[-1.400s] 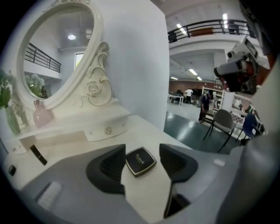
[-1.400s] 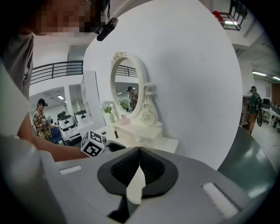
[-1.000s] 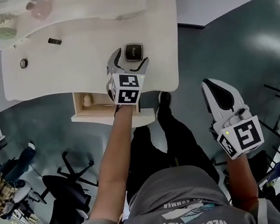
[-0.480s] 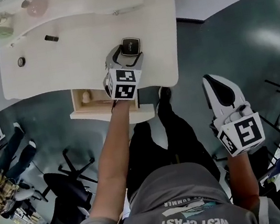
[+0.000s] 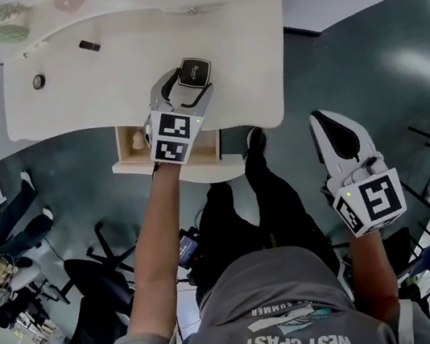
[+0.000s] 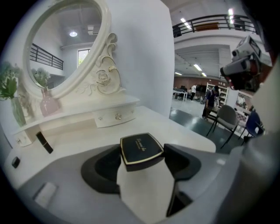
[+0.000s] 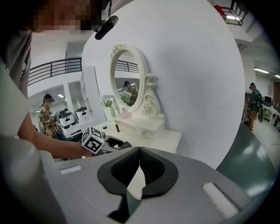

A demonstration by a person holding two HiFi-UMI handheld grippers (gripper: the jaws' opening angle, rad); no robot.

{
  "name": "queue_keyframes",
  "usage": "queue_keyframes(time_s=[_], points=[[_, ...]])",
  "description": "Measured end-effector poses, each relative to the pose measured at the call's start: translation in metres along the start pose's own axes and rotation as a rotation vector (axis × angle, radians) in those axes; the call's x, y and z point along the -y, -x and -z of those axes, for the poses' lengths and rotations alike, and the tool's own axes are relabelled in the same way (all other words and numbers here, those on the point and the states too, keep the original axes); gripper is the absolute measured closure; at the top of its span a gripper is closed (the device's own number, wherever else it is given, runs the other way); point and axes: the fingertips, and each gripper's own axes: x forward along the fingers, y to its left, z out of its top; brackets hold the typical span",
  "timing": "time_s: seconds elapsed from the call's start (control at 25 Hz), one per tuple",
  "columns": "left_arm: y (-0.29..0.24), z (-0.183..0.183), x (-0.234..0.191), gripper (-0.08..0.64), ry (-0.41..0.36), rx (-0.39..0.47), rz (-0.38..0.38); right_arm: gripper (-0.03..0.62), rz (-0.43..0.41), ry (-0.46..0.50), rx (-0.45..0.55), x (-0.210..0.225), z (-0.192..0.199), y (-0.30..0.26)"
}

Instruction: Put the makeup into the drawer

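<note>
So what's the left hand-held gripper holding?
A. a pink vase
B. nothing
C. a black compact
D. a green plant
C: in the left gripper view the compact sits clamped between the jaws of the left hand-held gripper, above the white table.
</note>
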Motion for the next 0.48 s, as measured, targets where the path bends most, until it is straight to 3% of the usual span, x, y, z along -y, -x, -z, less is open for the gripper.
queue_keyframes(time_s=[0.48], points=[[0.092,0.038,-0.034,0.253,0.009,0.007,-0.018,0.589,-0.047,0.036,-0.007,-0.047,-0.015,-0.026]])
